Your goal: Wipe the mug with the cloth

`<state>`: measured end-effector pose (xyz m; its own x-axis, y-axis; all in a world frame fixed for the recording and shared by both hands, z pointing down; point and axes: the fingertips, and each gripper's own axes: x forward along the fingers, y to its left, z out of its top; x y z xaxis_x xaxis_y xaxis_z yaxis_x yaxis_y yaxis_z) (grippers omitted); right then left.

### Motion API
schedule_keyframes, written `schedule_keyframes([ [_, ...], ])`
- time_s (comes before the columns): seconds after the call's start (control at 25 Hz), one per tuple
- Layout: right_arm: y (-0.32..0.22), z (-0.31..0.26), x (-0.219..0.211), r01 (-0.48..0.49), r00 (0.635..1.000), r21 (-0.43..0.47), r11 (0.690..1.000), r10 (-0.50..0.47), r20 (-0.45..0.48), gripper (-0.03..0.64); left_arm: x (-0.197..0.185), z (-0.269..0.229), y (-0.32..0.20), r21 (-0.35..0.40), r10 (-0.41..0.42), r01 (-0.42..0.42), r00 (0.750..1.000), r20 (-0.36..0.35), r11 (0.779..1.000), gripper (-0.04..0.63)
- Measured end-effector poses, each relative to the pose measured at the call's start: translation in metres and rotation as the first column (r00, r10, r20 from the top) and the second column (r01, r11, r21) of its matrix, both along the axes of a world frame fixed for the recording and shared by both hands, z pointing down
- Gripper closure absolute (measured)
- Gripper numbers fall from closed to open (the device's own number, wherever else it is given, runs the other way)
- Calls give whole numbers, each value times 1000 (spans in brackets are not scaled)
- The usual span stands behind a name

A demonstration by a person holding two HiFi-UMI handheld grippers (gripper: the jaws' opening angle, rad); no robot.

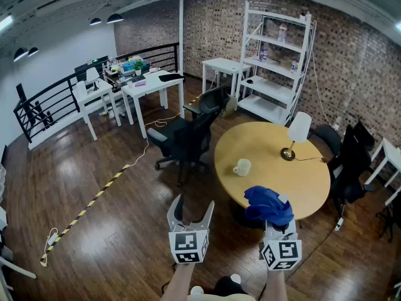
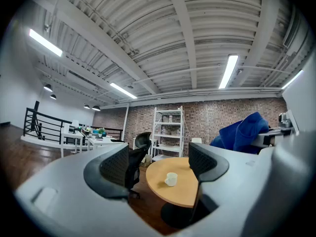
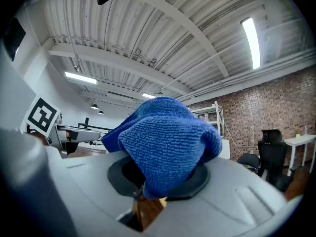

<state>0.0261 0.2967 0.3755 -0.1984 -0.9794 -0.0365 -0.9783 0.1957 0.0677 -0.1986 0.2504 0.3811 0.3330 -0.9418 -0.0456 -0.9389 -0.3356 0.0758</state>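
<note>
My left gripper [image 1: 190, 207] is spread wide with nothing between its jaws, and my right gripper [image 3: 159, 180] is clamped on the bunched blue cloth [image 1: 268, 204]. The mug [image 1: 242, 167] stands upright on the round table [image 1: 307, 184], well ahead of both grippers, with its handle to the left.

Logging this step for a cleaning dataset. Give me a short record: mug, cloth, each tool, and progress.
mug: white, upright on the round wooden table, apart from both tools
cloth: blue, bunched, clamped in the right tool
left tool: jaws apart, nothing between them, mug in line ahead
also on table: lamp
progress: wiping not yet begun
</note>
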Motion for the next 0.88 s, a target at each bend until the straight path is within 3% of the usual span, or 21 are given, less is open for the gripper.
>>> schedule_keyframes([
  [0.24, -48, 14, 32, -37, 998, -13, 999, 38, 56, 566, 20, 11, -37, -7, 20, -20, 998, 57, 1000, 241],
  [0.36, -97, 25, 53, -28, 997, -33, 999, 30, 72, 566, 27, 14, -79, -5, -8, 8, 995, 97, 1000, 241],
  [0.48, -154, 19, 79, -13, 998, -29, 999, 15, 58, 566, 35, 4, -133, -3, -50, 51, 996, 78, 999, 241],
  [0.68, -250, -15, 133, 8, 999, 20, 1000, -9, 32, 568, 95, -17, -216, 36, -46, 45, 998, 52, 998, 241],
  [0.88, -320, -15, 169, 53, 998, -8, 999, -53, 18, 568, 152, -10, -279, 21, -20, 19, 997, 73, 1000, 241],
])
